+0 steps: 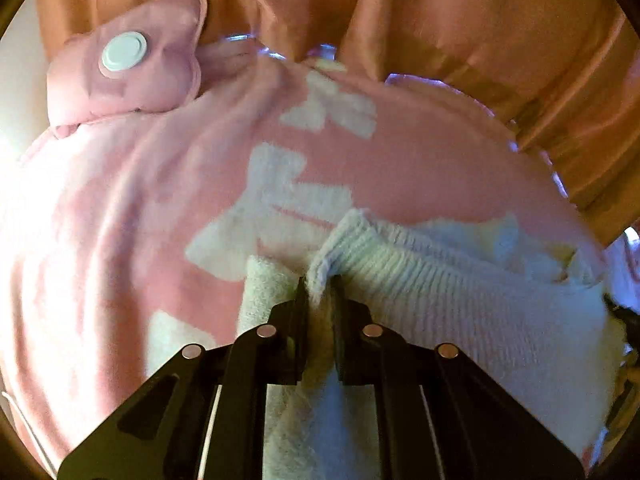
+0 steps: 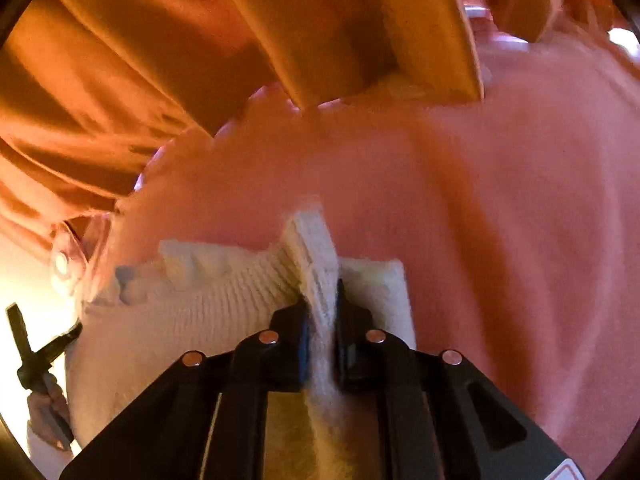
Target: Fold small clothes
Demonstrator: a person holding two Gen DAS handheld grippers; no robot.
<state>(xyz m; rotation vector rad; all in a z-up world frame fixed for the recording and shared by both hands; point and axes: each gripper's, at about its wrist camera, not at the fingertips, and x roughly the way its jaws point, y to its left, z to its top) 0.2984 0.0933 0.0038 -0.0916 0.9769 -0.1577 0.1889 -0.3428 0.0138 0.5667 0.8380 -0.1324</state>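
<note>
Pinching the white knit garment (image 1: 460,304) at its ribbed edge, the left gripper (image 1: 320,284) has its jaws narrow on a fold at six o'clock. It lies on a pink blanket (image 1: 120,200). The right gripper (image 2: 322,288) nips the opposite corner likewise. To fold well, I judge both should lift evenly, keeping the edge taut toward twelve o'clock.

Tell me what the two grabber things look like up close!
Both are matte black. The left gripper has two flat black fingers on angled black arms with cut-out slots, four round silver pins across its top, and thin pale lines along its body. The right gripper looks the same, with four silver pins too, plus a red and white sticker at its lower corner.
</note>
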